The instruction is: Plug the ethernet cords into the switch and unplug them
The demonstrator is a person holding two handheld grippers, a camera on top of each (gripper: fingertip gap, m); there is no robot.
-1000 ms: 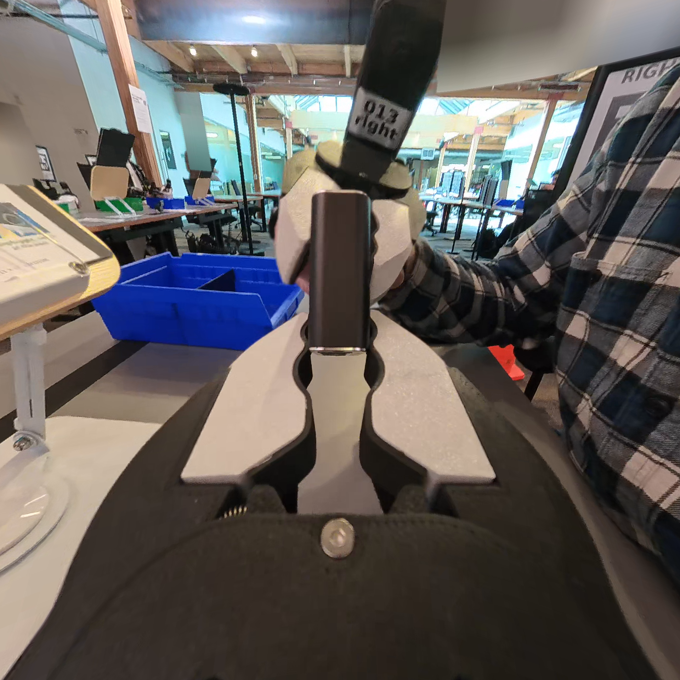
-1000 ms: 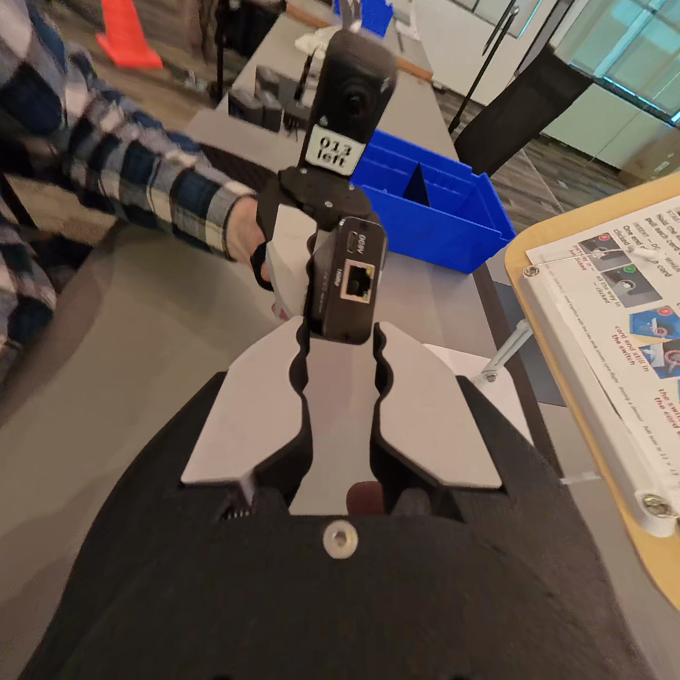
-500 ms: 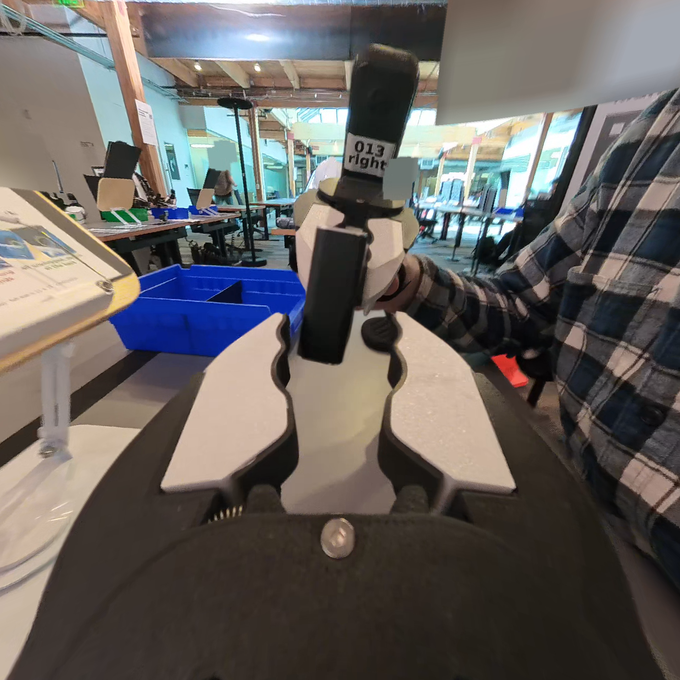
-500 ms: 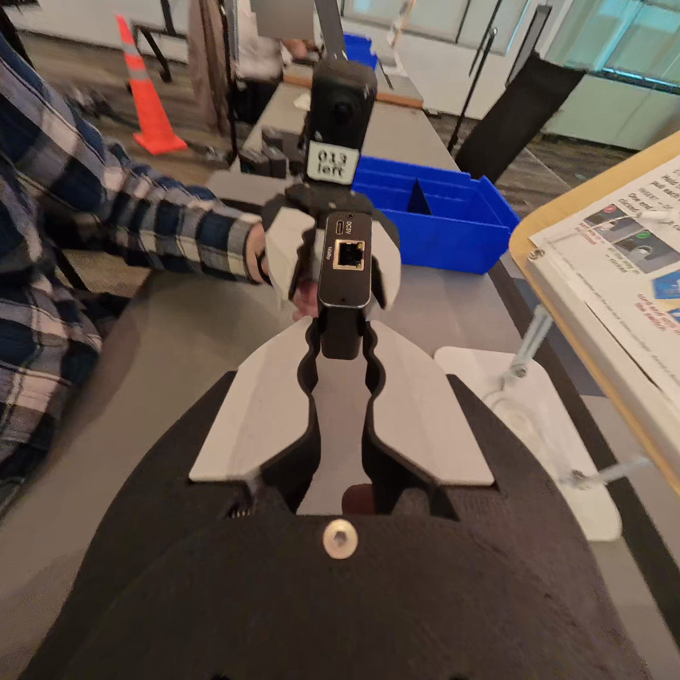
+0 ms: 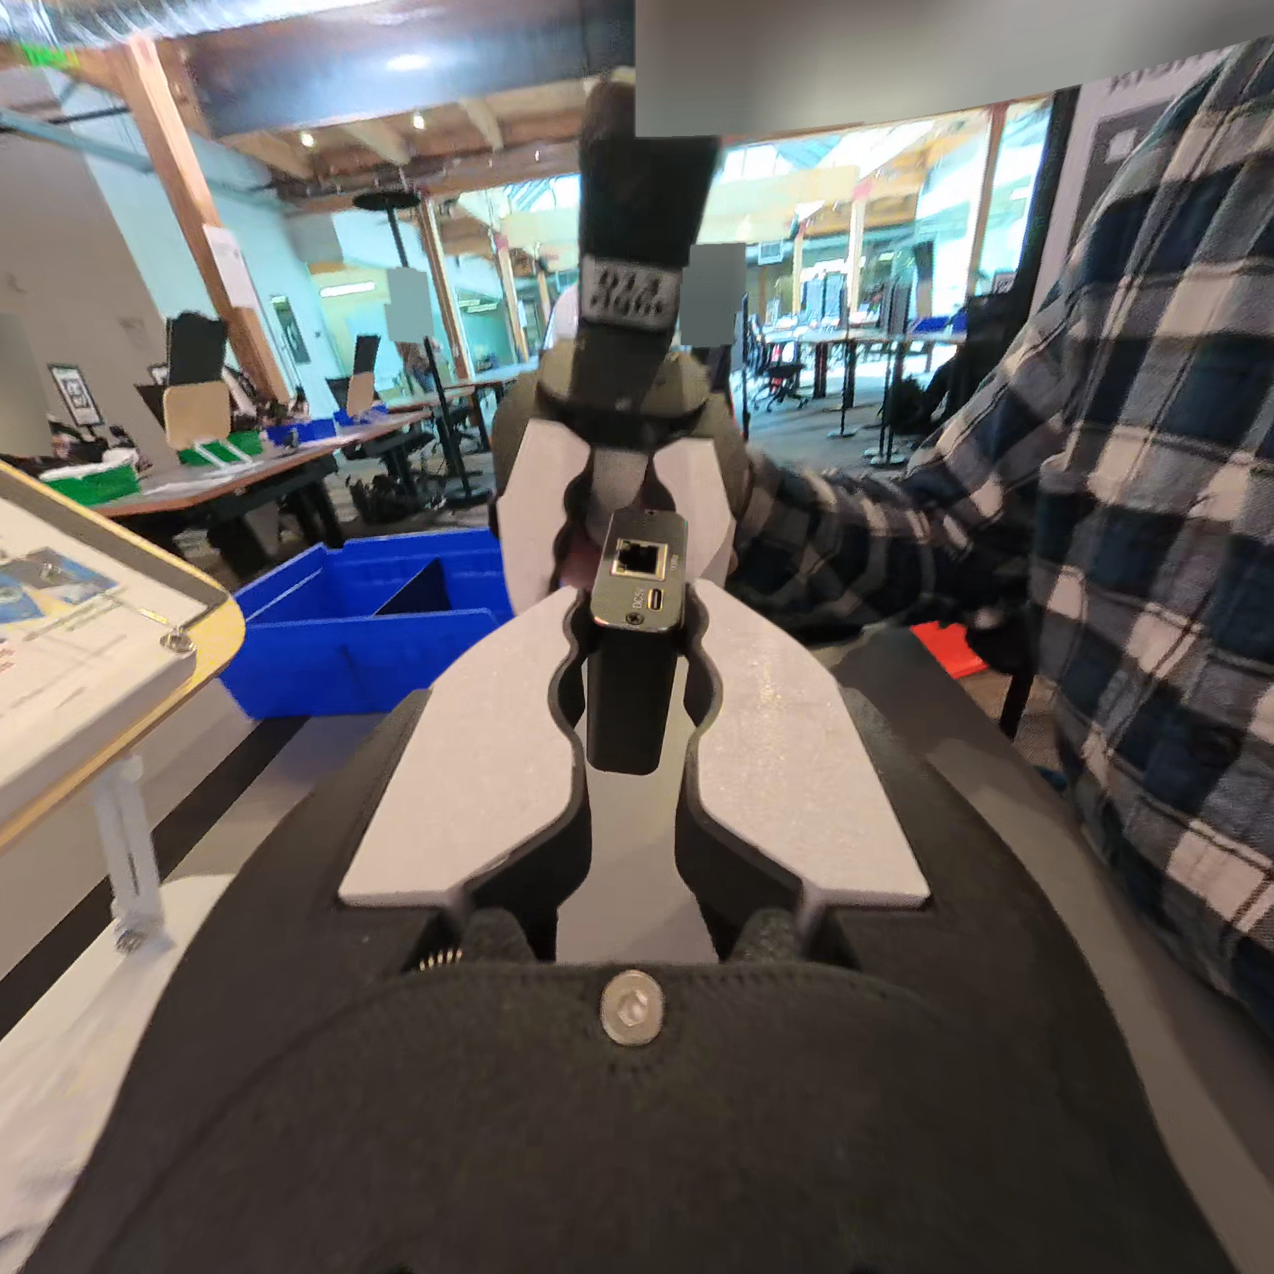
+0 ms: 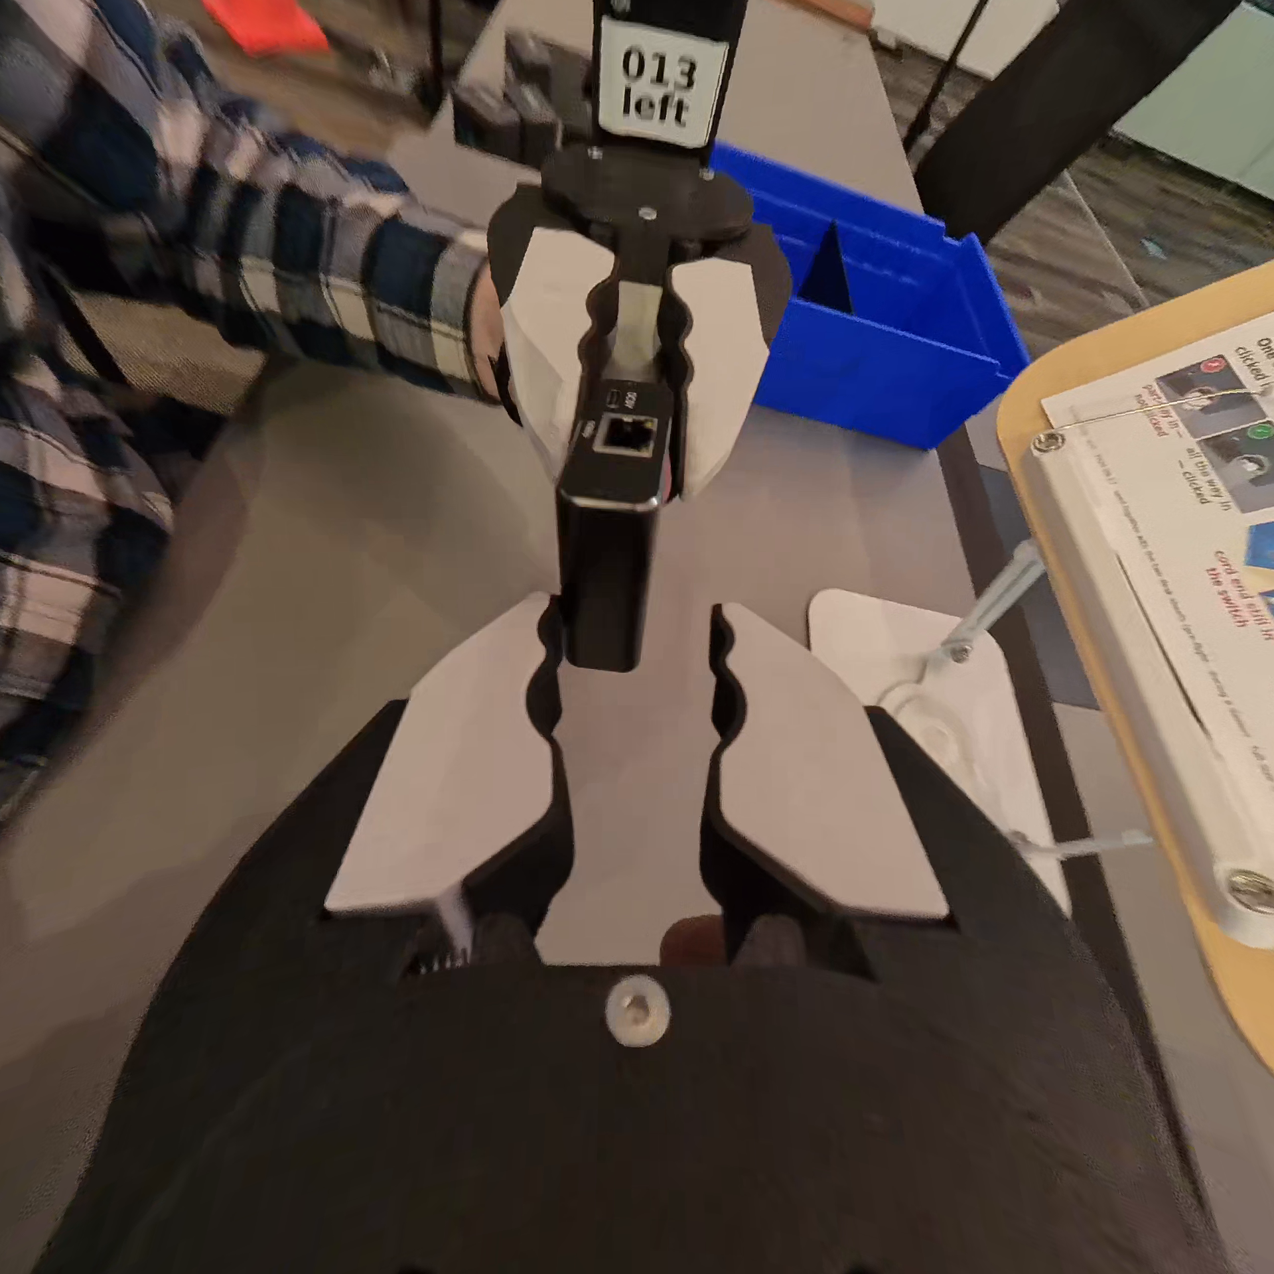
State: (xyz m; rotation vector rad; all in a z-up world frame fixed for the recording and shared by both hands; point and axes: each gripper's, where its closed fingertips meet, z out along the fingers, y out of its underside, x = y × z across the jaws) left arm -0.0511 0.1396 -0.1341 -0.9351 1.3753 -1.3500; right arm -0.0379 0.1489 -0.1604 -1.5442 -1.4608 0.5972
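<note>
Left wrist view: 1 slim black metal rectangular switch [image 5: 633, 662], held in the air above the grey tabletop [image 5: 641, 896]. Long axis runs along the fingers of the left gripper [image 5: 633, 624], from near to far. Far end face points away from the camera toward the right gripper [image 5: 613, 524] and tilts slightly upward. That face carries 1 square network port above 1 small oval socket and 1 screw at its bottom edge. Body smooth, dark, with rounded corners and a bright edge around the end face.

Left gripper: jaws narrowed onto the switch, both white fingers [image 5: 510, 724] pressing its 2 long sides close behind the end face.

Right wrist view: same switch [image 6: 607, 572] seen lengthwise, port end far and held in the left gripper [image 6: 631, 413], plain end near, lying between the tips of the right gripper [image 6: 631, 641]. Right gripper: jaws wide apart; the switch lies against or just beside the left-hand fingertip [image 6: 544, 634], with clear table showing between it and the right-hand one; nothing clamped.

Surroundings: 1 blue plastic bin [image 6: 889, 331] with a divider, far right; 1 wooden-edged instruction board [image 6: 1130, 551] on a white stand, right; 1 plaid sleeve [image 6: 289, 262], left.
</note>
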